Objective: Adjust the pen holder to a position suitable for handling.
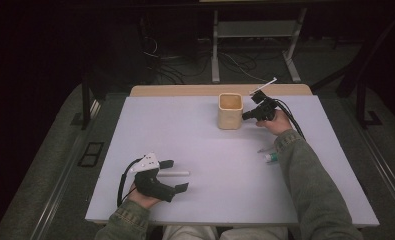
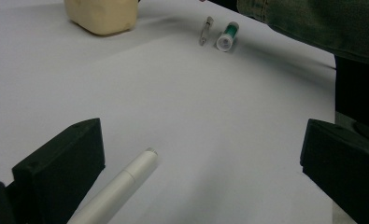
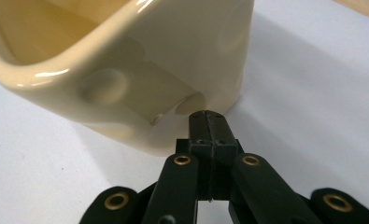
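The left claw [image 1: 172, 175] gapes wide near the worktop's [image 1: 210, 195] front edge in the high view, a white pen [image 1: 174, 173] lying between its jaws, long axis running rightward. The left gripper view shows that pen [image 2: 119, 186] beside one jaw, untouched. In the right gripper view, the right claw [image 3: 208, 116] is pressed shut on nothing, against the cream cup [image 3: 126, 70].
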The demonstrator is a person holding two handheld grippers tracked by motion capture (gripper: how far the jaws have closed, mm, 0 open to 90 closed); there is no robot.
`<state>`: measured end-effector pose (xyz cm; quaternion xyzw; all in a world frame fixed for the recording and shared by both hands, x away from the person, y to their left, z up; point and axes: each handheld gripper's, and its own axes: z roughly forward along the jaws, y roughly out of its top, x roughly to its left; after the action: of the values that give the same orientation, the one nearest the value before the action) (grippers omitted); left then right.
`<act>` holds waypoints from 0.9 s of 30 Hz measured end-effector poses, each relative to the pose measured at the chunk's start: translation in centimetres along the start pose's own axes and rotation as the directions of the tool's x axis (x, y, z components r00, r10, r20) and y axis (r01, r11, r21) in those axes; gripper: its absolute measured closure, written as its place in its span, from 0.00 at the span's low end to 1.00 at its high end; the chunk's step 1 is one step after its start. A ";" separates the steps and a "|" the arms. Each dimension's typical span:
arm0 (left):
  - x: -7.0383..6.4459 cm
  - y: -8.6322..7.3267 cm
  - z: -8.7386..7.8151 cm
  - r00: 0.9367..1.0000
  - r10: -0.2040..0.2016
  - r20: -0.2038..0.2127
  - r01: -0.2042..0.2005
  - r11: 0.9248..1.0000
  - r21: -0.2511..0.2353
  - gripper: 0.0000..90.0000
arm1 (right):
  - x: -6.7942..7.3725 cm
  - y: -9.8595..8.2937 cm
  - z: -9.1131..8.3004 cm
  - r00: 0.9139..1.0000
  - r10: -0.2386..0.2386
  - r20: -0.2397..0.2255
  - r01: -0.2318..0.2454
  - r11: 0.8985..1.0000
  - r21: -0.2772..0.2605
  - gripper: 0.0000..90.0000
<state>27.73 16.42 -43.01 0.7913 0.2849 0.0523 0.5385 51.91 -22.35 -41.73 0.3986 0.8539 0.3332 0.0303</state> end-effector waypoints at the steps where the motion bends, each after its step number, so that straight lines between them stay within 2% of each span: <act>1: 0.0 0.0 0.0 1.000 0.000 0.000 0.000 1.000 0.000 0.00 | 0.0 0.0 0.0 1.000 0.000 0.000 0.000 1.000 0.000 1.00; 15: 0.0 0.0 0.0 1.000 0.002 -0.002 -0.002 1.000 0.002 0.00 | 0.5 0.1 0.1 1.000 -0.013 -0.009 0.013 1.000 -0.014 0.99; 20: 0.0 0.0 0.0 1.000 0.003 -0.001 -0.003 1.000 0.003 0.00 | 0.5 -0.1 -0.4 1.000 0.000 -0.013 0.000 1.000 -0.014 0.99; 27: 0.0 0.0 0.0 1.000 0.003 -0.001 -0.003 1.000 0.004 0.00 | 0.7 -0.2 -1.5 1.000 -0.010 -0.004 0.010 1.000 -0.016 0.95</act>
<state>27.73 16.42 -43.02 0.7927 0.2842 0.0530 0.5367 50.83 -22.78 -40.56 0.3936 0.8531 0.3408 0.0334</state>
